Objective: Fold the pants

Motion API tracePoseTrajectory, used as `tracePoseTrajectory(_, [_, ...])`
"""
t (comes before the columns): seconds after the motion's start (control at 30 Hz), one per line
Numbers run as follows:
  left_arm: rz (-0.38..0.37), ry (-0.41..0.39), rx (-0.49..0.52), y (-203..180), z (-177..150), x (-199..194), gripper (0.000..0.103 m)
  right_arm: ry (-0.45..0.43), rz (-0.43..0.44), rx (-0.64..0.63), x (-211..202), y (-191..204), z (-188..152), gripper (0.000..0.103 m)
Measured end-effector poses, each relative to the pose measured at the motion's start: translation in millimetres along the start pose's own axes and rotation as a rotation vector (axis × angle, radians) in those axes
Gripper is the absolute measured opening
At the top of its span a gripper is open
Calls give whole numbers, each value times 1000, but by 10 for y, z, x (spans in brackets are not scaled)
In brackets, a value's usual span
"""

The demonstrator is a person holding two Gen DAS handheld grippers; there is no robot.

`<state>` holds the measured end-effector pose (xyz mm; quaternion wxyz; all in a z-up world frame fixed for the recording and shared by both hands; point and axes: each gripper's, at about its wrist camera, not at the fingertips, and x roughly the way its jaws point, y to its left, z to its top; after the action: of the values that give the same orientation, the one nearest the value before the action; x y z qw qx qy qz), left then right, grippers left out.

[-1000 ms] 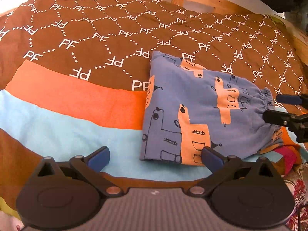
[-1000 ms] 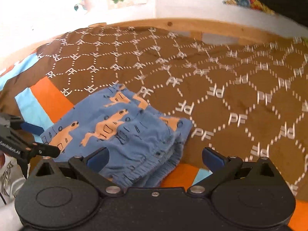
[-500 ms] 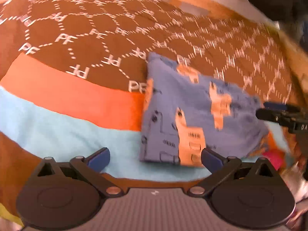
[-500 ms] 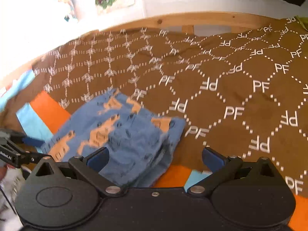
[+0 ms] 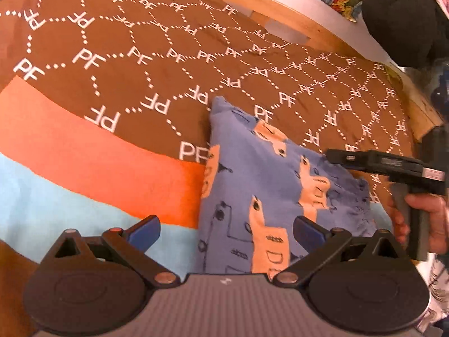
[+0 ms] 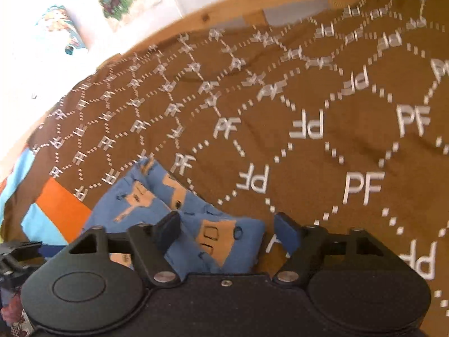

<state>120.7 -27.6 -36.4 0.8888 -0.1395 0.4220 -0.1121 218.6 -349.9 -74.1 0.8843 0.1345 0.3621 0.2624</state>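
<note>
The right gripper (image 6: 227,231) has closed in over the pants (image 5: 269,196), which lie folded on the bed (image 5: 118,64); its jaws gape, straddling the cloth edge. The left gripper (image 5: 226,229) hovers, jaws wide, empty.

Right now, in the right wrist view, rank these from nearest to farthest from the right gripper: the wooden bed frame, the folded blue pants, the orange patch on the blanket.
1. Folded blue pants: right at the right gripper, between its open fingers.
2. Orange patch: farther left, beyond the pants.
3. Wooden bed frame: farthest, along the blanket's far edge.
</note>
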Motion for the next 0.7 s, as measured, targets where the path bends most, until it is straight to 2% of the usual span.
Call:
tracePoseTrajectory(0.07, [-24, -2, 0, 33, -47, -35, 100, -15, -2, 9, 35, -37, -51, 70])
tracePoseTrajectory(0.13, [-31, 2, 0, 56, -81, -46, 90, -39, 15, 46, 21, -94, -81, 68])
tracePoseTrajectory(0.23, [-16, -2, -3, 80, -100, -70, 78, -60, -36, 65, -13, -124, -107, 45])
tracePoseTrajectory(0.27, [-16, 0, -9, 88, -96, -78, 76, -59, -57, 36, -22, -94, -123, 44])
tracePoseTrajectory(0.4, [-3, 19, -29, 89, -89, -79, 57, -56, -78, 4, -30, -29, -163, 41])
tracePoseTrajectory(0.47, [28, 32, -10, 54, -97, -65, 52, -52, -91, 2, -20, -13, -174, 26])
tracePoseTrajectory(0.53, [28, 41, 1, 4, -101, -70, 40, -56, -103, 3, -13, -1, -195, 18])
tracePoseTrajectory(0.7, [78, 46, 42, -119, -95, -86, 33, -80, -135, 2, -15, 79, -255, 15])
